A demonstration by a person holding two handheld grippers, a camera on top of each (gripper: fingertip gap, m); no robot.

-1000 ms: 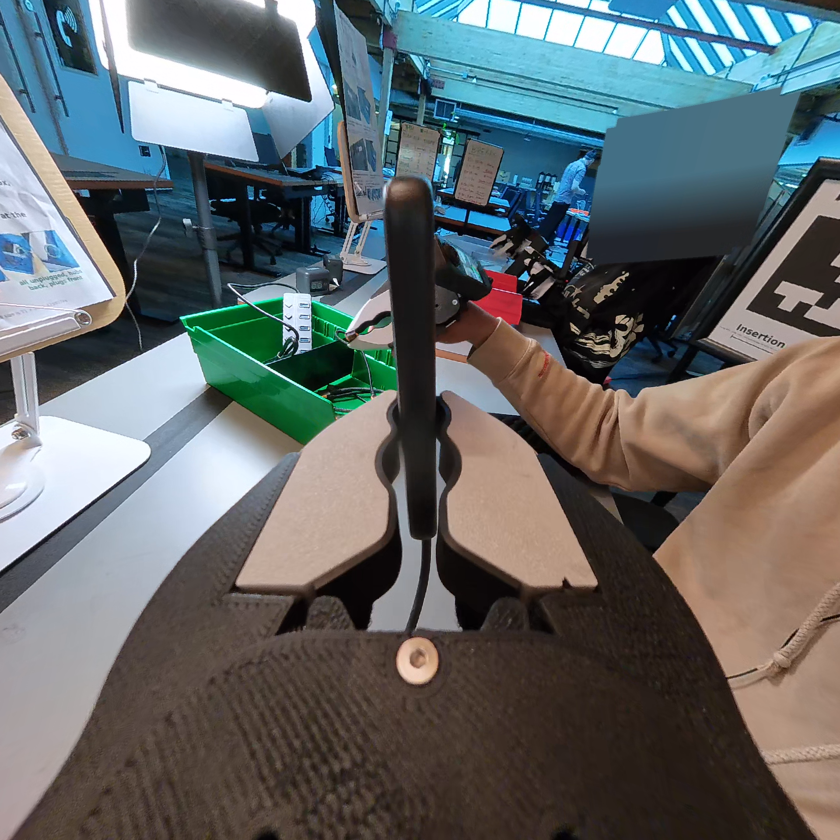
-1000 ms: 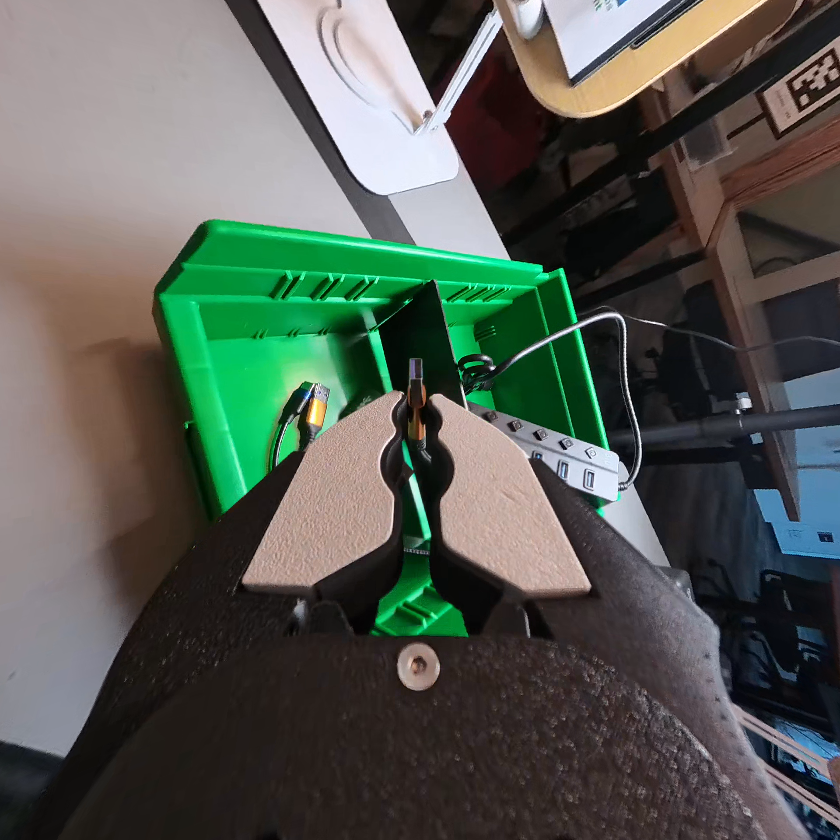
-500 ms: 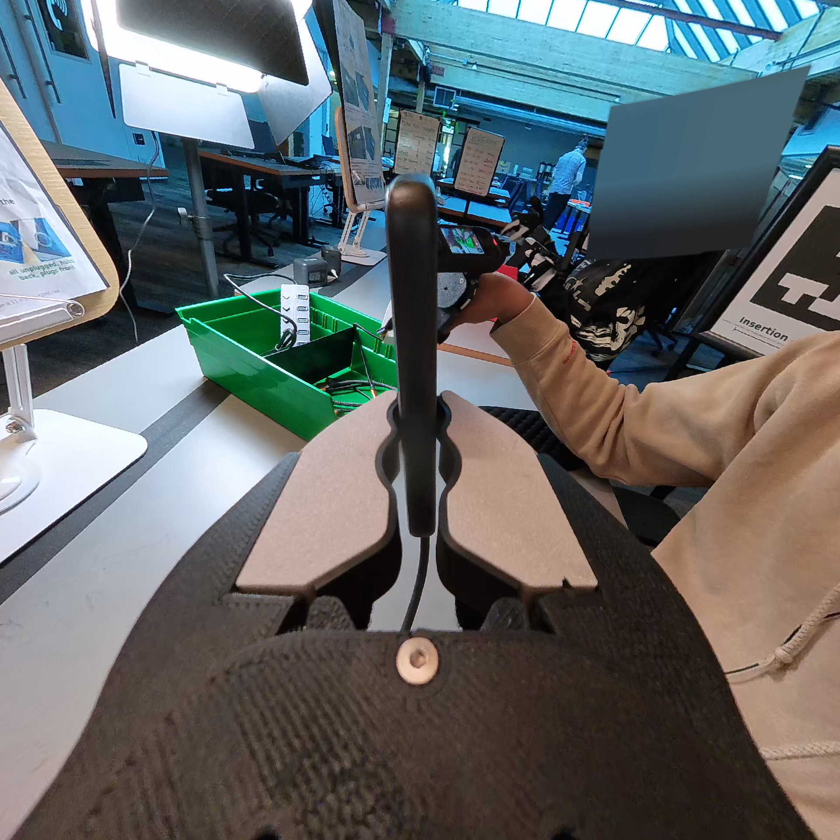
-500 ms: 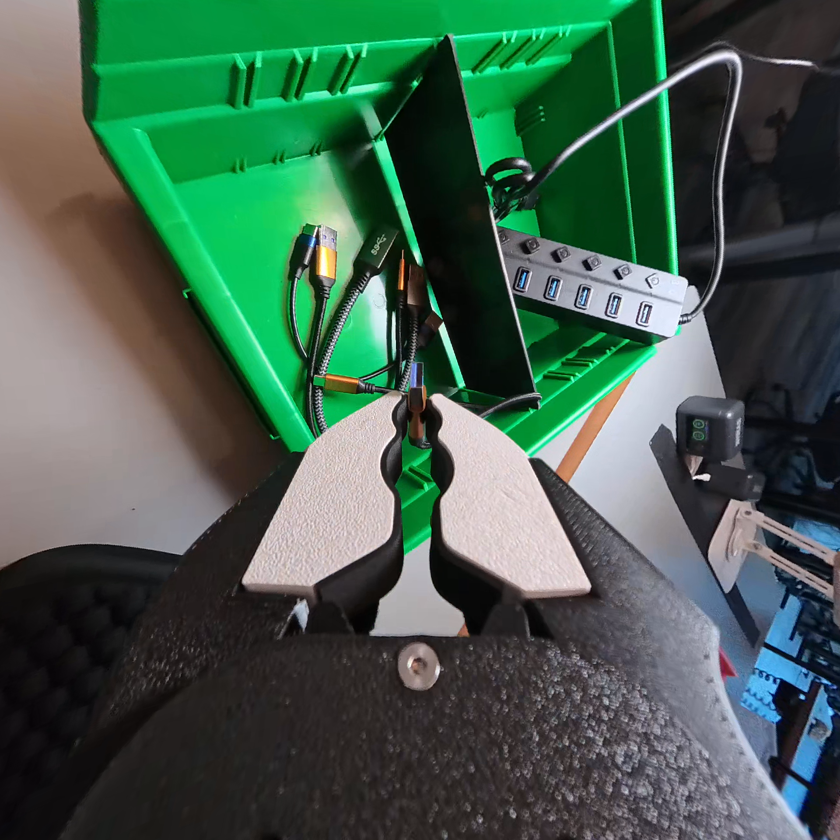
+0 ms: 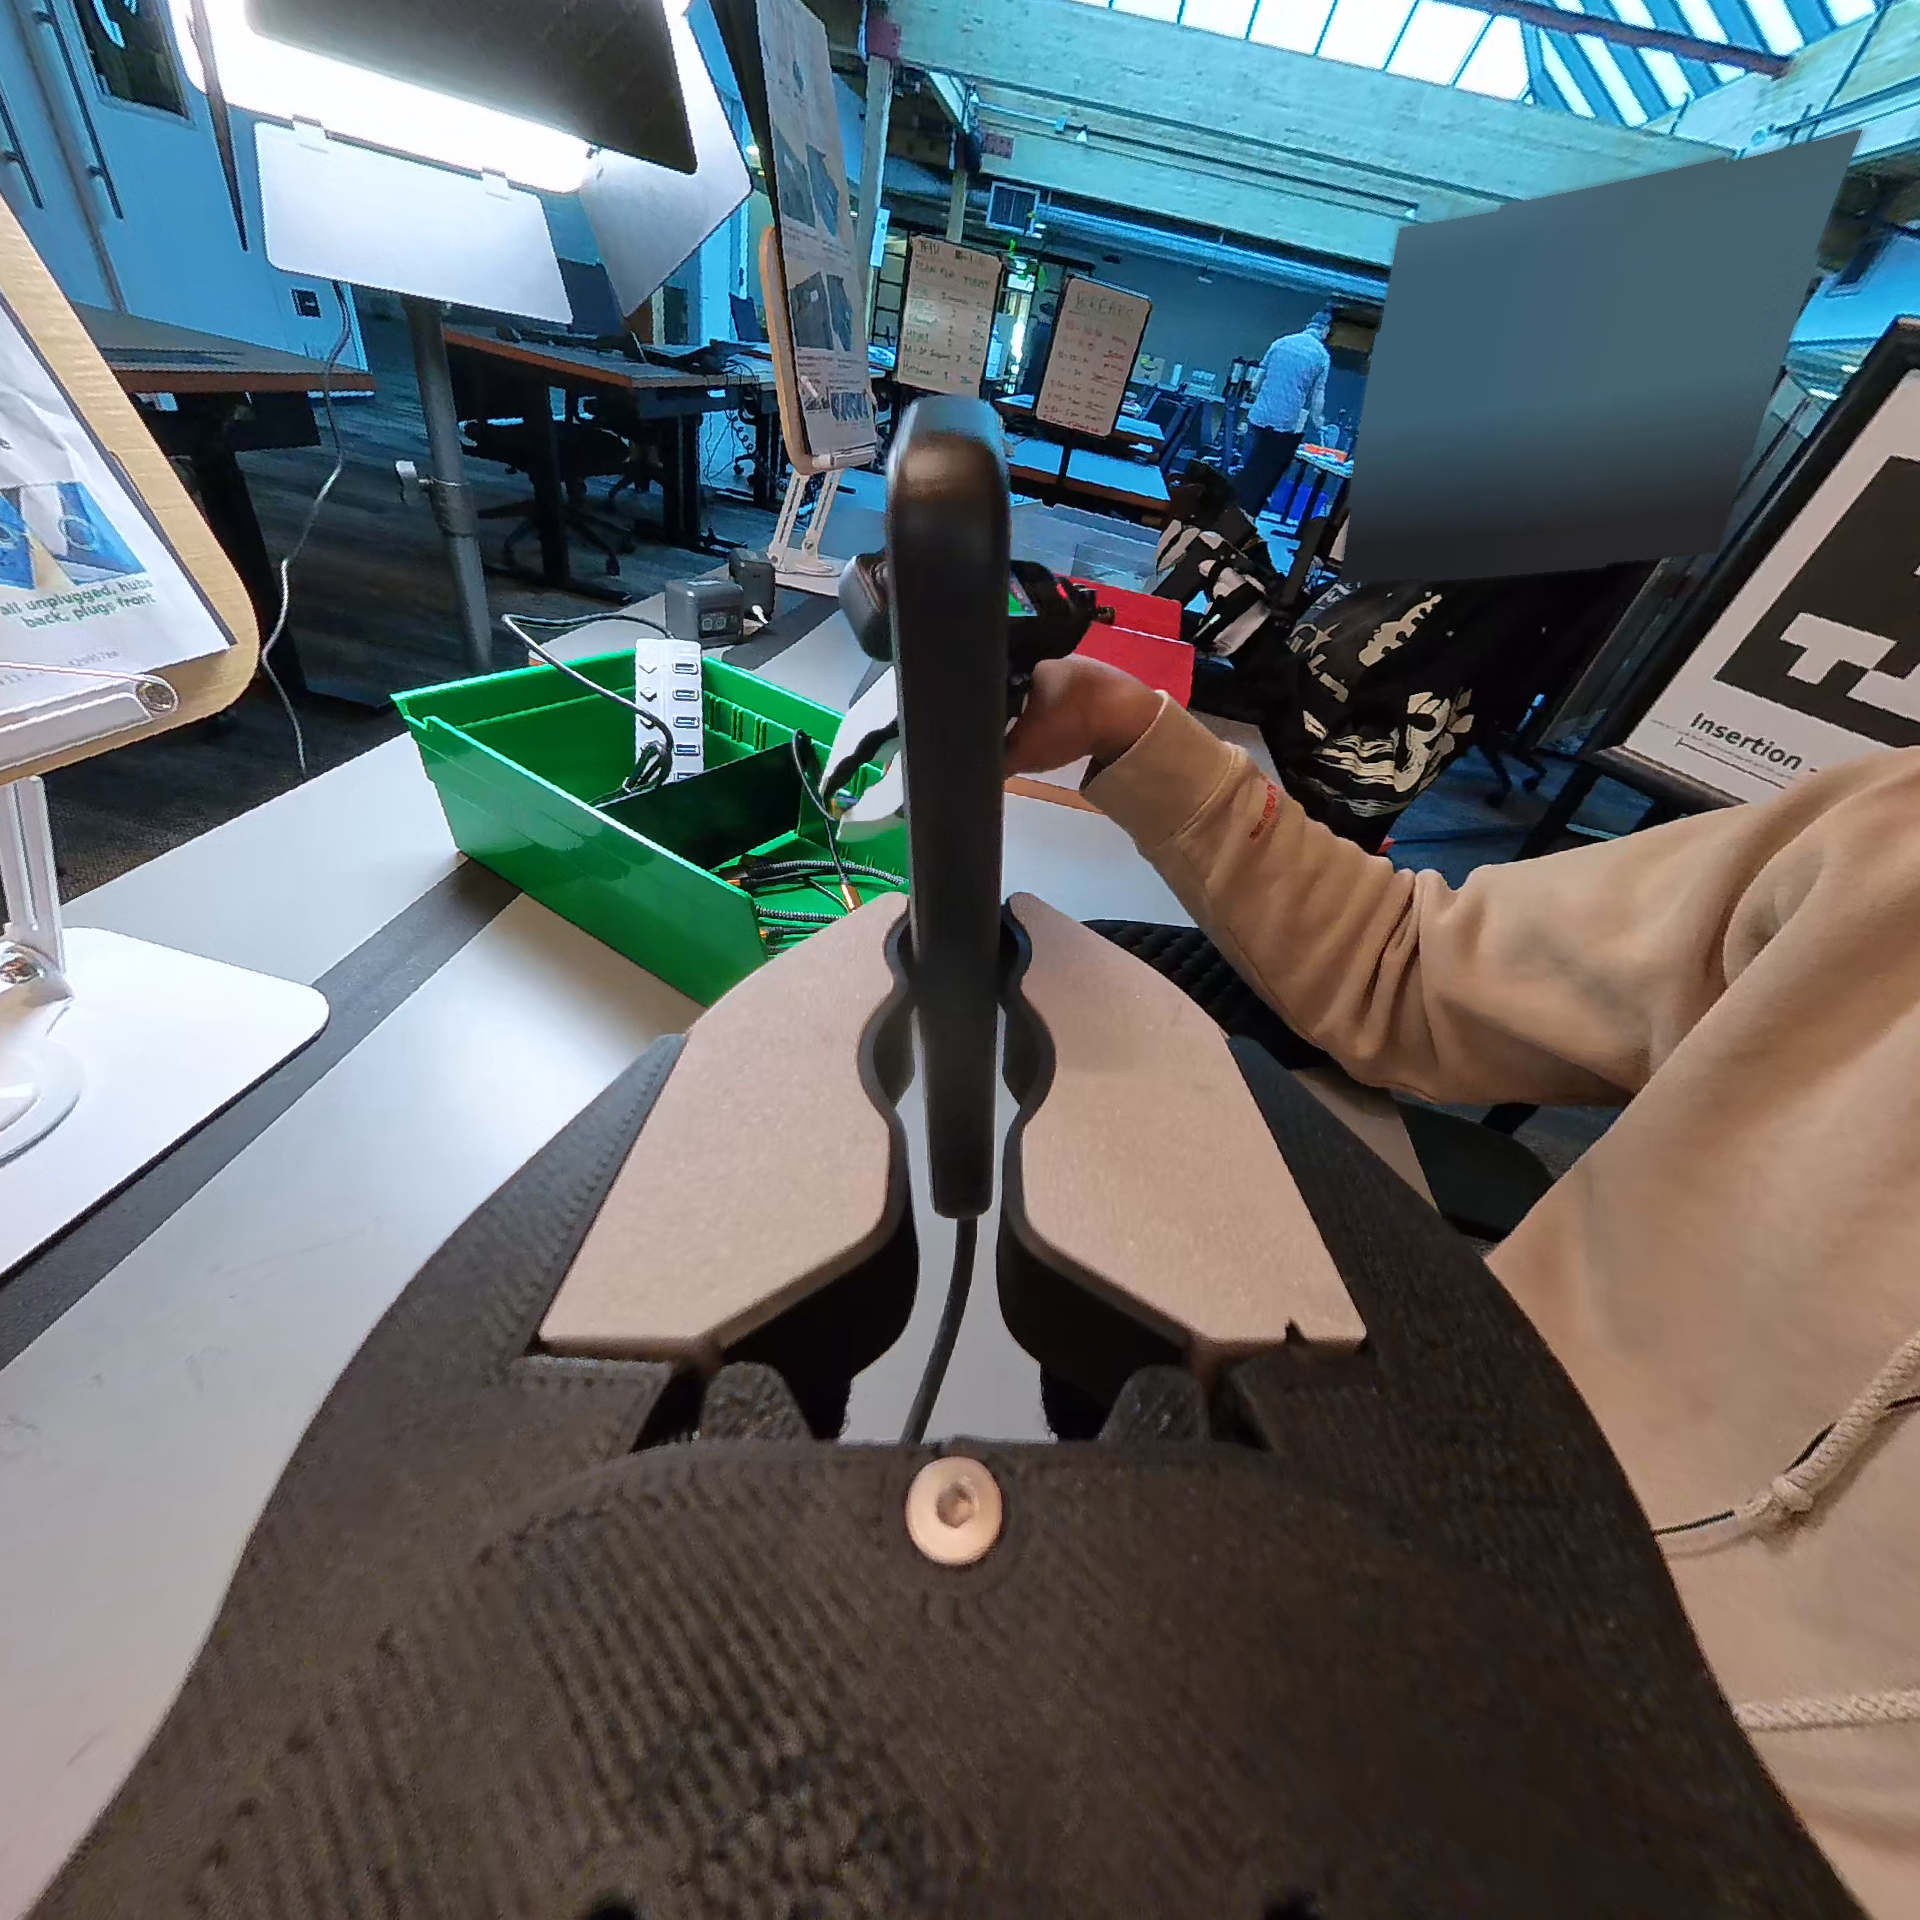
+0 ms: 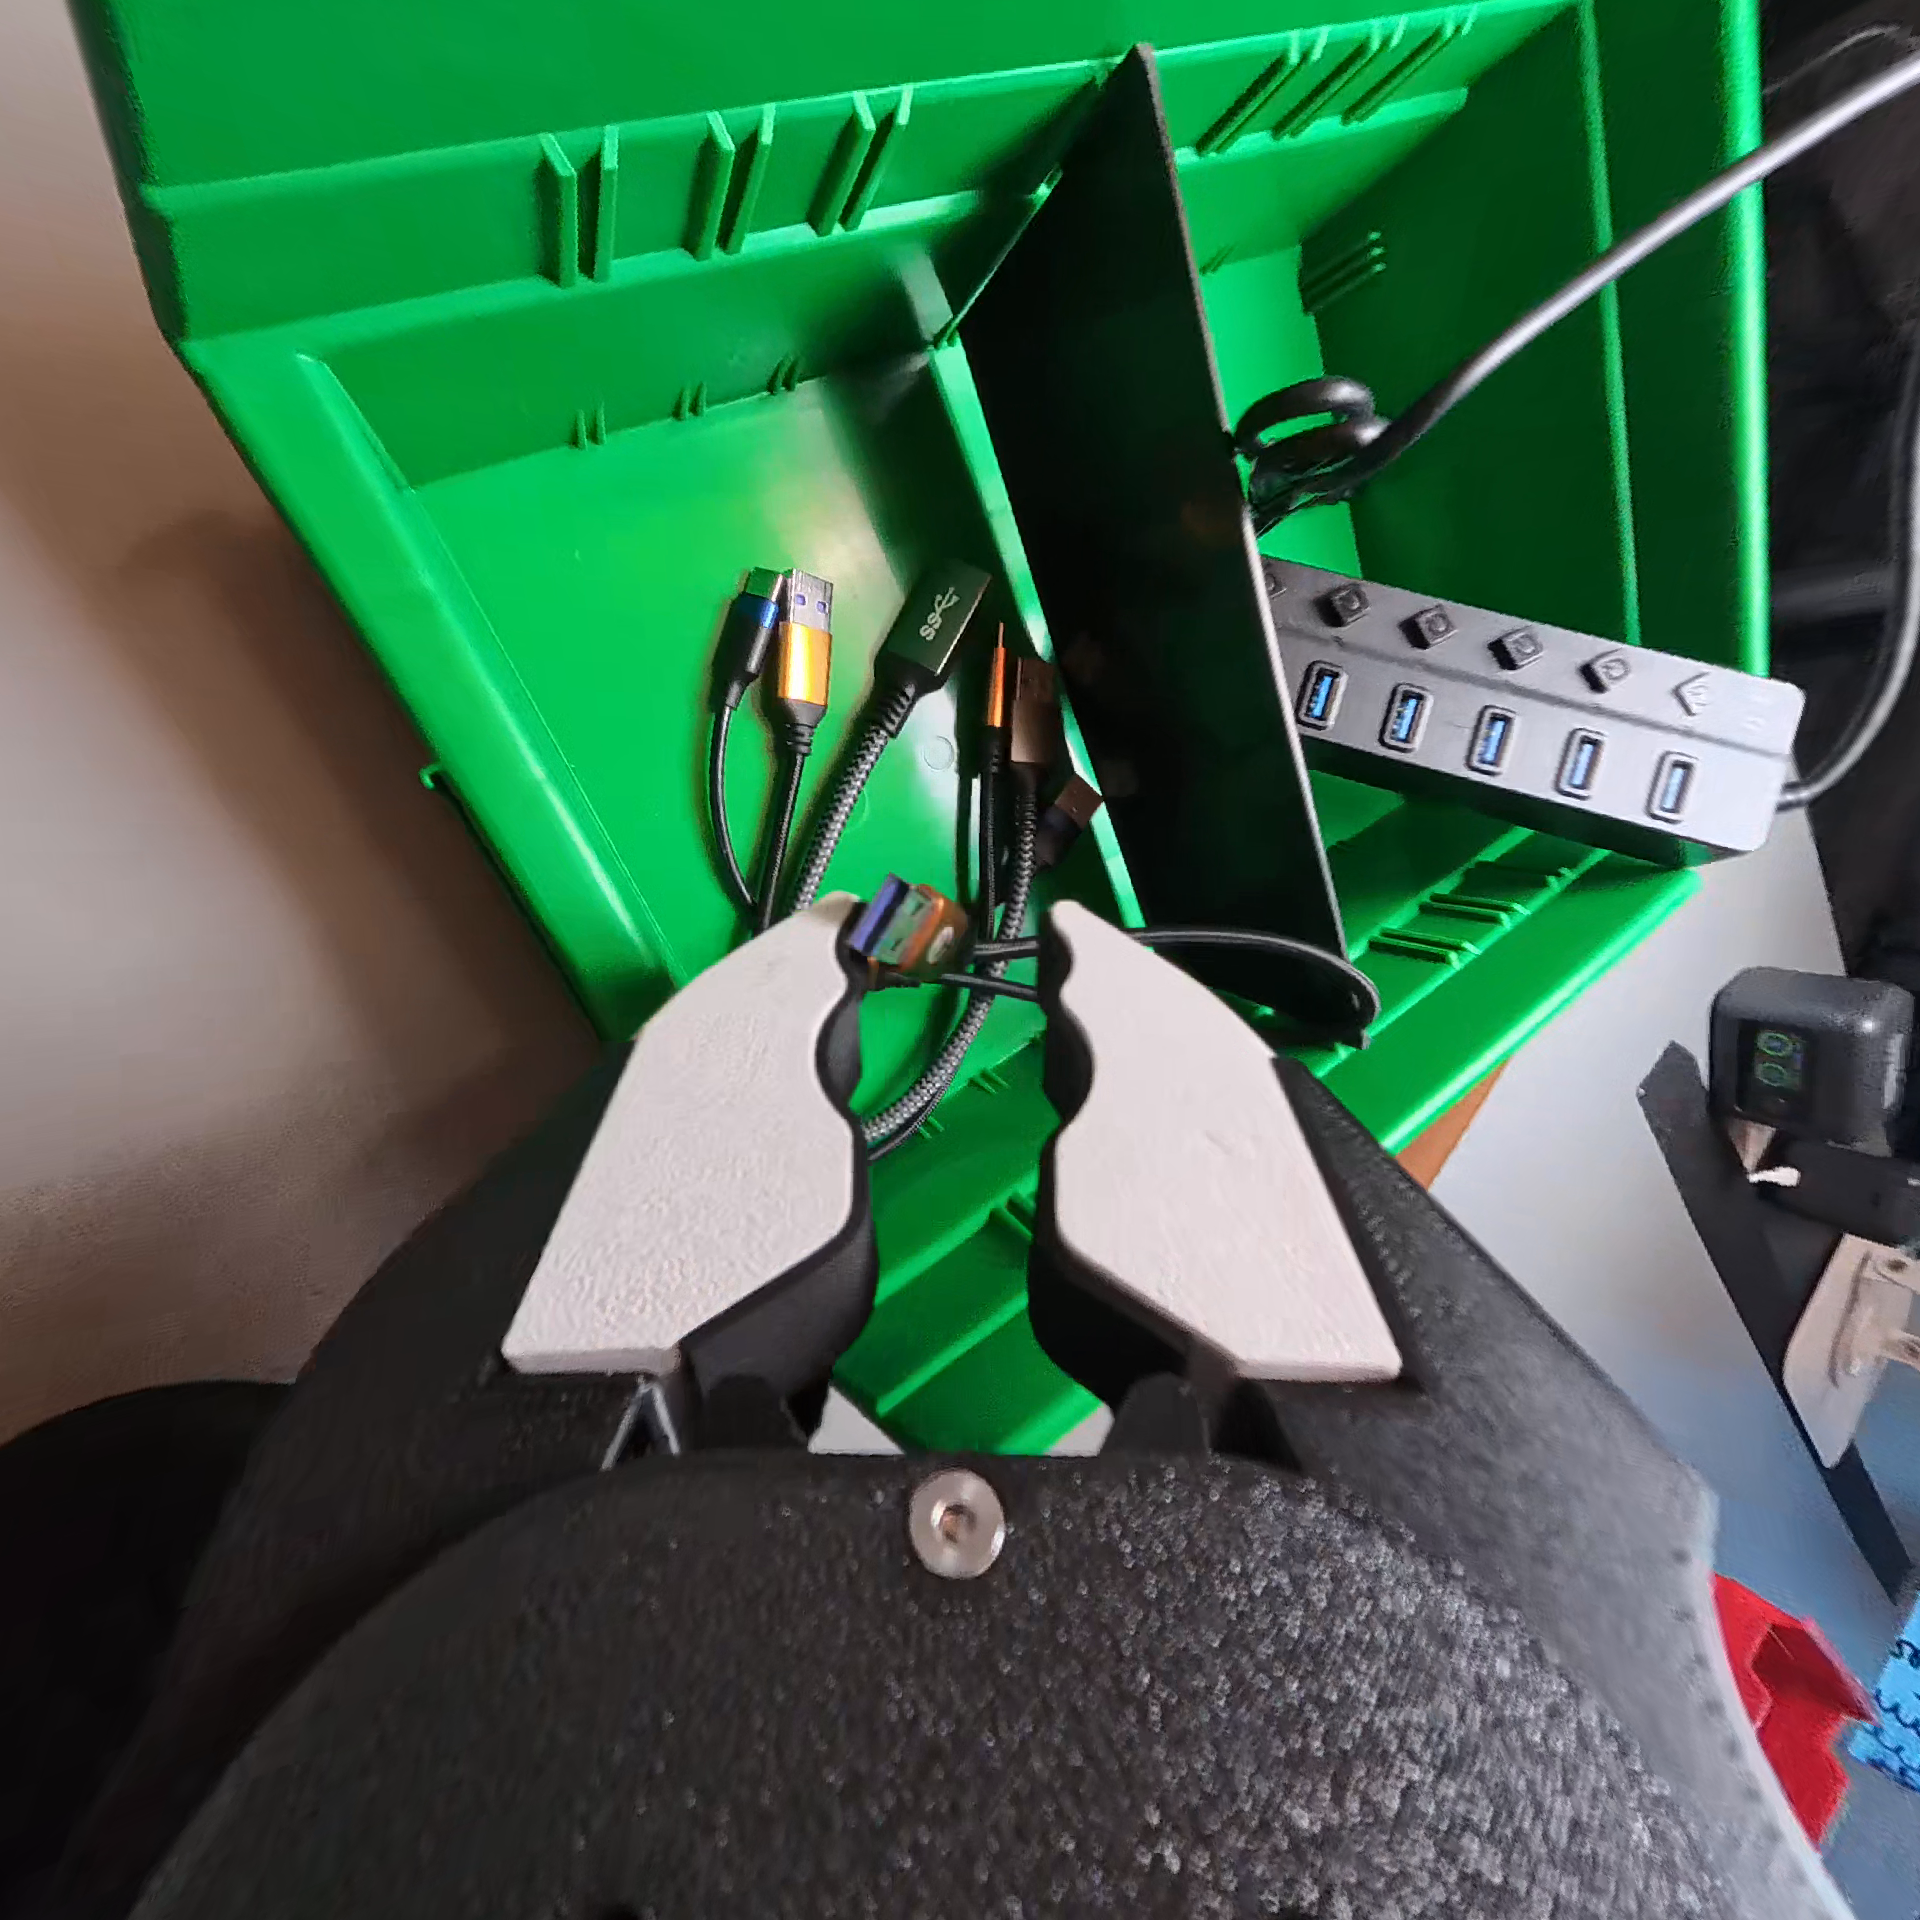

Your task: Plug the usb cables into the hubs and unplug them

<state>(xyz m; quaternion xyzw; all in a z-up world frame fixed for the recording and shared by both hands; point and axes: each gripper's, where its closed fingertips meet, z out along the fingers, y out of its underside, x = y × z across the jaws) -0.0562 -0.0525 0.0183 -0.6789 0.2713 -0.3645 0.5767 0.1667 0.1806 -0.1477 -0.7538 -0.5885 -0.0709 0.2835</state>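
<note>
Two claws: left claw (image 5: 951, 940) clamped on upright black hub (image 5: 951, 665), above table (image 5: 312, 1039). Right claw (image 6: 945, 920) apart over green bin (image 6: 623, 416); orange USB plug (image 6: 906, 932) loose btwn tips. Step: prob. unplugged cable being dropped. Next: regrasp plug, align w/ hub port.

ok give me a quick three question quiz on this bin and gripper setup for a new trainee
1. True or false: the right gripper is clamped shut on the orange plug.
2. What does the left gripper hold? A) a green bin B) a black hub C) a braided cable
3. Fill in: a black ____ splits the green bin into two compartments.

Key
1. False. Its jaws stand open, with the orange plug lying loose near the left fingertip.
2. B. It is shut on the black hub, which stands upright.
3. Divider. The cables lie on one side of it and the second black hub on the other.
</note>
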